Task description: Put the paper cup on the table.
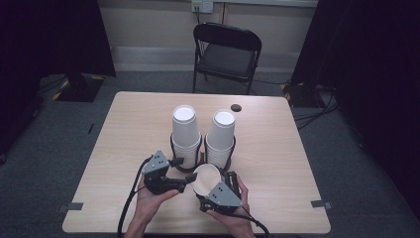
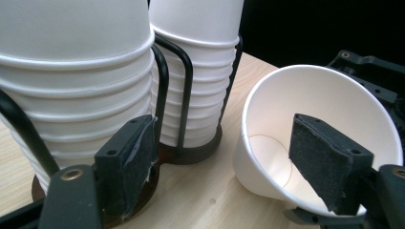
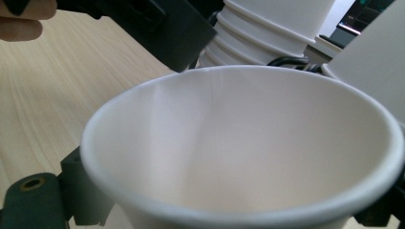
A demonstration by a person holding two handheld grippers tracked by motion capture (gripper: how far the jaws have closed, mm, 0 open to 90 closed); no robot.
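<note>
Cup between right jaws

Wooden table (two cup stacks, dark disc)

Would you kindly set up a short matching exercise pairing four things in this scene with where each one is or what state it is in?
Things:
1. loose paper cup
2. two cup stacks
3. folding chair
4. left gripper

Places or states:
A. beyond the far edge of the table
B. upside down in a black wire holder
C. open, one pad reaching into a cup's mouth
D. tilted, mouth open, at the right gripper

Pairs: 1-D, 2-B, 3-A, 4-C
</note>
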